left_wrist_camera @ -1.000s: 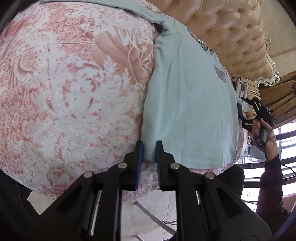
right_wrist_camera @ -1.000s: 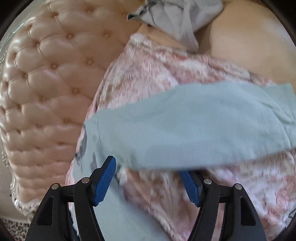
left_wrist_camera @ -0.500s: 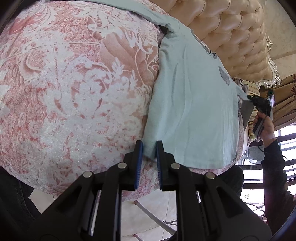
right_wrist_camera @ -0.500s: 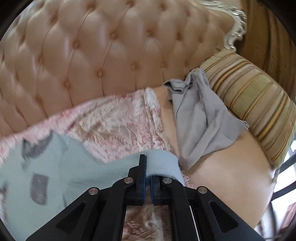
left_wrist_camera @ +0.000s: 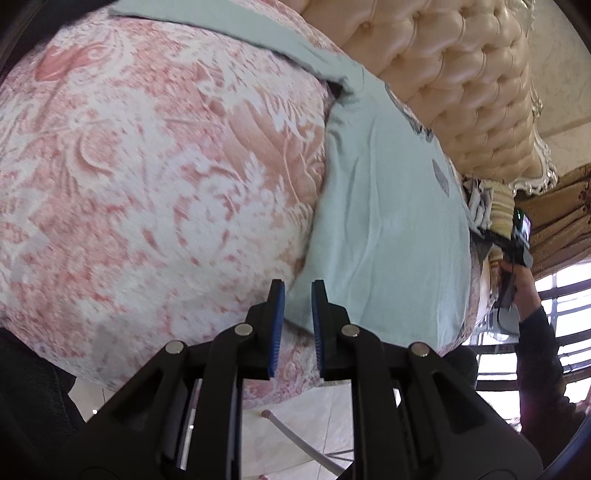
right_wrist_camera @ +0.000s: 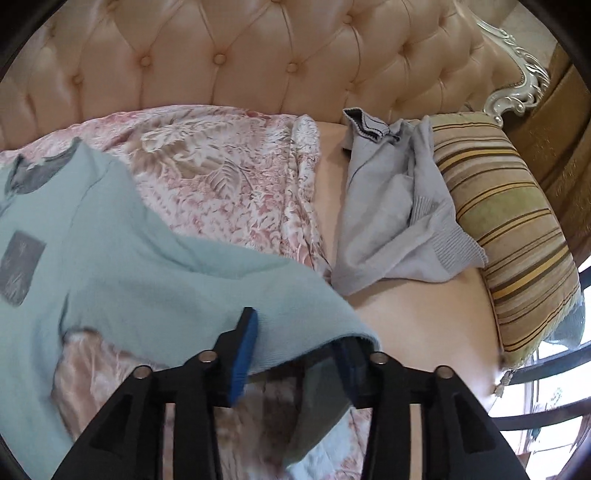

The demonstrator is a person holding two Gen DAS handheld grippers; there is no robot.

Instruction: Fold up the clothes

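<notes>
Mint shirt (right_wrist_camera: 122,280) seemingly between parted right gripper (right_wrist_camera: 295,350) fingers

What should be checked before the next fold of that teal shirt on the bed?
1. Left gripper clamped on the teal shirt: jaws stand apart, with the hem corner between their tips. Not ok.
2. Right gripper holding the near sleeve: jaws wide open, with the sleeve only draped across them. Not ok.
3. Shirt body flat on the bedspread: mostly smooth. Ok.
4. Grey garment out of the fold area: it lies past the bedspread's edge, against the striped pillow. Ok.
5. Far sleeve laid straight: its end runs out of view. Cannot tell.
</notes>
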